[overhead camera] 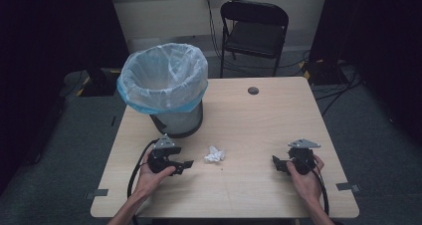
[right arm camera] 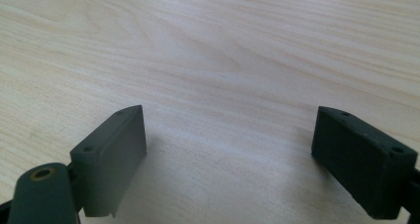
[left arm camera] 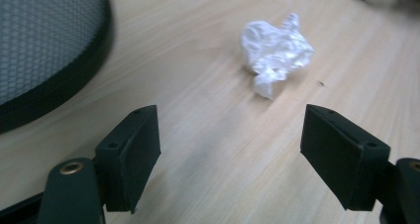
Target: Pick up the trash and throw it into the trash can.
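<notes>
A crumpled white paper ball point(overhead camera: 214, 155) lies on the table point(overhead camera: 259, 120) between the two grippers. It sits just right of the left gripper point(overhead camera: 182, 166) and is nearer to that one. The right gripper point(overhead camera: 277, 164) is well apart from it. Both grippers have their jaws wide apart and hold nothing. A lined bin point(overhead camera: 164, 88) stands on the far left.

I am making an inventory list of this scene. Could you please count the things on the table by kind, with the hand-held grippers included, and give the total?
Waste bin with a plastic liner: 1
Crumpled white wad: 1
Hand-held gripper: 2, the left and the right, both open and empty
Total: 4
</notes>
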Demonstrator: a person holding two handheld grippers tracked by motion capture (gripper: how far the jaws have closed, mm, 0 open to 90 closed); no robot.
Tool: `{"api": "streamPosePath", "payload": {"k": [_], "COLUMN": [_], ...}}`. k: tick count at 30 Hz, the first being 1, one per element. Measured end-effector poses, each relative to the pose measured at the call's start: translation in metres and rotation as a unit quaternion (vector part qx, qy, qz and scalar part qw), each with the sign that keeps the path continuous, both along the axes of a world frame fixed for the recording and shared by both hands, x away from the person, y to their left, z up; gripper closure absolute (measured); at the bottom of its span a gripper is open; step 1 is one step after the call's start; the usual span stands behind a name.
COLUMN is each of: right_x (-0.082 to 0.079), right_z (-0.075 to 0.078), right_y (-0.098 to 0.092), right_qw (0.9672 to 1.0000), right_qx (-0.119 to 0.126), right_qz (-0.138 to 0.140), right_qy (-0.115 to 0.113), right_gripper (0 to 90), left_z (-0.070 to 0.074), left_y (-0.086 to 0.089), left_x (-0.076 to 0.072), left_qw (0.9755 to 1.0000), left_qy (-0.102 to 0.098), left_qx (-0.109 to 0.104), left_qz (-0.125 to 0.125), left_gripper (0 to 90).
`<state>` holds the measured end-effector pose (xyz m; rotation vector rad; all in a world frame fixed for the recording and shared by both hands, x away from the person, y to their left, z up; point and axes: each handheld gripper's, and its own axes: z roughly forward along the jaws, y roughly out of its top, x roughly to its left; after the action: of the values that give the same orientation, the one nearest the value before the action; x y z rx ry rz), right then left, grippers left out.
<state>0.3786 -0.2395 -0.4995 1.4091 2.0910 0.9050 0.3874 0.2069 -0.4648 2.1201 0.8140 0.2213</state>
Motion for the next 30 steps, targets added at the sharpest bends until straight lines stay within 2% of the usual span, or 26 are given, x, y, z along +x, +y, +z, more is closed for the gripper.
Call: {"api": "streamPosePath", "payload": {"k": [1, 4, 6, 12, 14, 15, 17, 19, 21, 27, 30], "right_x": [0.000, 0.000, 0.000, 0.000, 0.000, 0.000, 0.000, 0.000, 0.000, 0.000, 0.000], "right_z": [0.000, 0.000, 0.000, 0.000, 0.000, 0.000, 0.000, 0.000, 0.000, 0.000, 0.000], "right_y": [0.000, 0.000, 0.000, 0.000, 0.000, 0.000, 0.000, 0.000, 0.000, 0.000, 0.000], "right_qw": [1.0000, 1.0000, 1.0000, 1.0000, 1.0000, 1.0000, 1.0000, 1.0000, 1.0000, 1.0000, 1.0000], "right_qx": [0.000, 0.000, 0.000, 0.000, 0.000, 0.000, 0.000, 0.000, -0.001, -0.001, -0.001], "right_qz": [0.000, 0.000, 0.000, 0.000, 0.000, 0.000, 0.000, 0.000, -0.002, -0.002, -0.002], "right_qy": [0.000, 0.000, 0.000, 0.000, 0.000, 0.000, 0.000, 0.000, -0.001, -0.001, -0.001], "right_gripper": [13.0, 13.0, 13.0, 13.0, 13.0, 13.0, 12.9, 13.0, 13.0, 13.0, 12.9], "left_z": [0.001, 0.006, 0.008, 0.008, 0.007, 0.005, 0.003, 0.002, 0.000, -0.013, -0.018], "left_y": [-0.003, -0.012, -0.020, -0.037, -0.046, -0.048, -0.051, -0.055, -0.060, -0.074, -0.083], "left_x": [0.002, 0.012, 0.018, 0.034, 0.038, 0.040, 0.045, 0.047, 0.049, 0.053, 0.052], "left_qw": [1.0000, 0.9999, 0.9999, 0.9994, 0.9996, 0.9995, 0.9981, 0.9975, 0.9978, 0.9961, 0.9956], "left_qy": [-0.003, -0.008, -0.004, 0.005, 0.002, 0.006, 0.031, 0.037, 0.033, 0.051, 0.051], "left_qx": [0.003, -0.010, -0.009, -0.030, -0.012, -0.014, -0.040, -0.047, -0.039, -0.030, -0.016], "left_qz": [-0.002, -0.006, -0.011, -0.015, -0.026, -0.028, -0.035, -0.039, -0.042, -0.066, -0.076], "left_gripper": [22.7, 22.9, 22.8, 23.4, 22.3, 22.3, 21.7, 21.8, 22.0, 21.0, 26.0]}}
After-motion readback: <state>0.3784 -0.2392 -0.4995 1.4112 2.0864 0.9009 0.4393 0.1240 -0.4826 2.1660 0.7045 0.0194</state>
